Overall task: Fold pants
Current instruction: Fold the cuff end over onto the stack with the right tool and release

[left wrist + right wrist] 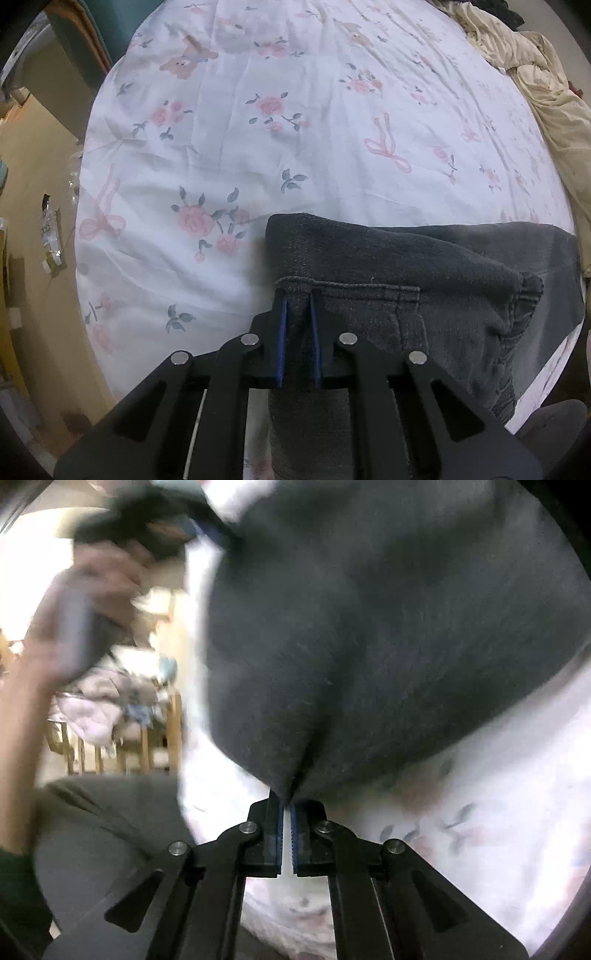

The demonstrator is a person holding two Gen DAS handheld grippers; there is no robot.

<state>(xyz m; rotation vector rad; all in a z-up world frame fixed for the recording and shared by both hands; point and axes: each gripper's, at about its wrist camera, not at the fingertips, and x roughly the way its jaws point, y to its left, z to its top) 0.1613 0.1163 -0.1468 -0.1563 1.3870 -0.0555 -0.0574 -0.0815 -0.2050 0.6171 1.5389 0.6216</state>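
Dark grey pants (pixel 406 280) lie bunched on a white floral bed sheet (pixel 258 129) at the near right of the left wrist view. My left gripper (pixel 298 295) is shut on the pants at their stitched hem, with cloth running back between the blue pads. In the right wrist view the pants (pixel 369 627) fill most of the frame, lifted and blurred. My right gripper (pixel 287 802) is shut on a pinched fold of the pants at its fingertips, above the sheet (pixel 480 812).
A crumpled cream blanket (pixel 535 74) lies along the bed's far right edge. The bed's left edge drops to a tan floor (pixel 33 221) with small litter. In the right wrist view the person's other hand (pixel 85 620) is at the left, and a wooden rack with laundry (pixel 110 716) stands behind.
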